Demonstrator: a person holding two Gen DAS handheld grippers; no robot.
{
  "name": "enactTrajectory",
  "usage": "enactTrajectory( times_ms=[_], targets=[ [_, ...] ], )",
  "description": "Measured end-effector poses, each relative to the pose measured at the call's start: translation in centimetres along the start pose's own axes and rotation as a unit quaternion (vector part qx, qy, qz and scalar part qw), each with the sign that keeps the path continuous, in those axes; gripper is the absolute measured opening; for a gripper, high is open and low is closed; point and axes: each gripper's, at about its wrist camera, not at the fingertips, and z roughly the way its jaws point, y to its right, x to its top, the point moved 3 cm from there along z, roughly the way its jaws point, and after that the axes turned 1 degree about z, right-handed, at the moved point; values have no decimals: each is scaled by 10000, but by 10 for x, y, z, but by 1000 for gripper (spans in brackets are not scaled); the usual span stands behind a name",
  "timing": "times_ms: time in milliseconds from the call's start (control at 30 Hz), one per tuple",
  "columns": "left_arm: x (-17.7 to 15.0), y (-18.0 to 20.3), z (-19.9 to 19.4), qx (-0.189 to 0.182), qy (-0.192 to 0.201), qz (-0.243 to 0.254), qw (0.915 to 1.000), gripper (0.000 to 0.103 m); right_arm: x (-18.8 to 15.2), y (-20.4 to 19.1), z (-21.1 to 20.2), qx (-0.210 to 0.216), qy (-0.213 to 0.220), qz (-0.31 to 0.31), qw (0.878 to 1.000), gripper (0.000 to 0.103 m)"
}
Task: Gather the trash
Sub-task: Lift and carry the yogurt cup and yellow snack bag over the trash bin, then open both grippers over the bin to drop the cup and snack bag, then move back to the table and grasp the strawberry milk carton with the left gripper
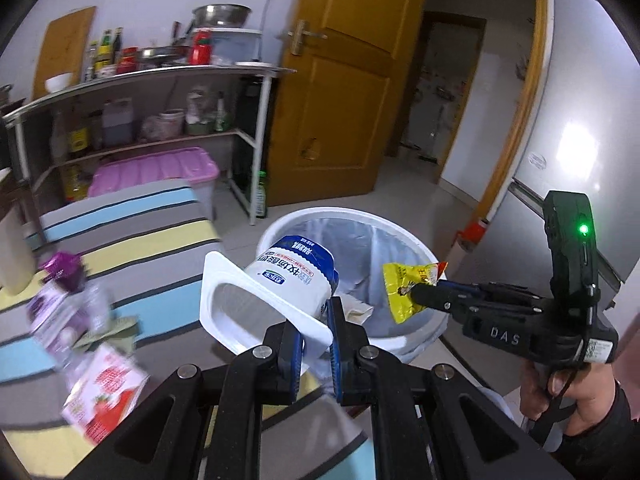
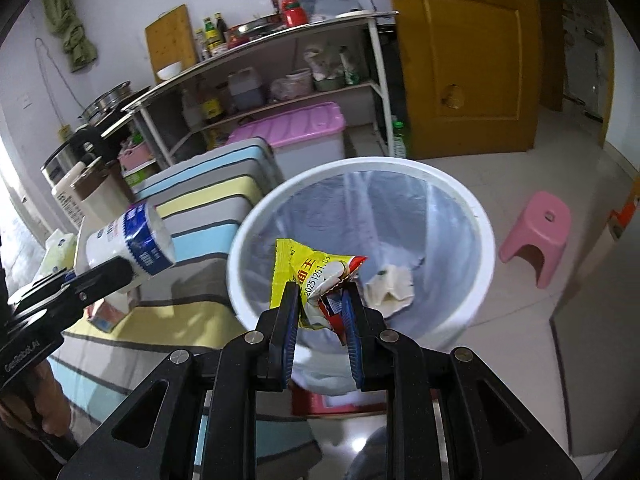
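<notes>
My left gripper point(image 1: 316, 318) is shut on the square rim of a white yogurt cup point(image 1: 288, 280) with a blue label, held tilted beside the white trash bin point(image 1: 400, 236). In the right wrist view the same cup point(image 2: 132, 240) hangs over the striped table, left of the bin point(image 2: 480, 232). My right gripper point(image 2: 320, 296) is shut on a crumpled yellow and red snack wrapper point(image 2: 312, 272), held above the bin's near rim. The left wrist view shows this wrapper point(image 1: 404, 292) over the bin's right side. A clear bag lines the bin, and crumpled paper point(image 2: 392, 284) lies inside.
A striped cloth covers the table point(image 1: 152, 240), where a strawberry carton point(image 1: 104, 392) and a purple packet point(image 1: 60, 276) lie blurred. A pink stool point(image 2: 536, 236) stands right of the bin. Behind are a pink-lidded box point(image 2: 296, 128), a shelf rack, a wooden door and a fridge point(image 1: 580, 120).
</notes>
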Motion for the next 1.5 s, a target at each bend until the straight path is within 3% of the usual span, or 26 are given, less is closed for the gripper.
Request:
enactTrajectory(
  times_ms=[400, 533, 667, 833, 1167, 1500],
  targets=[
    [11, 13, 53, -396, -257, 93, 9988, 12, 2, 25, 15, -309, -183, 82, 9993, 24],
    [10, 10, 57, -473, -289, 80, 9984, 25, 2, 25, 18, -336, -185, 44, 9993, 25],
    [10, 8, 54, -512, -226, 32, 9984, 29, 3, 26, 16, -336, -100, 76, 9994, 42],
    [9, 6, 45, -520, -148, -81, 9985, 29, 4, 23, 9, -352, -27, 48, 9994, 42],
    [-5, -7, 5, -176, 141, -273, 9994, 29, -3, -2, -15, -166, 171, -131, 9996, 42],
    [-30, -35, -40, 321, 297, -532, 9976, 29, -19, -45, -27, 358, 252, -457, 9980, 42]
  ],
)
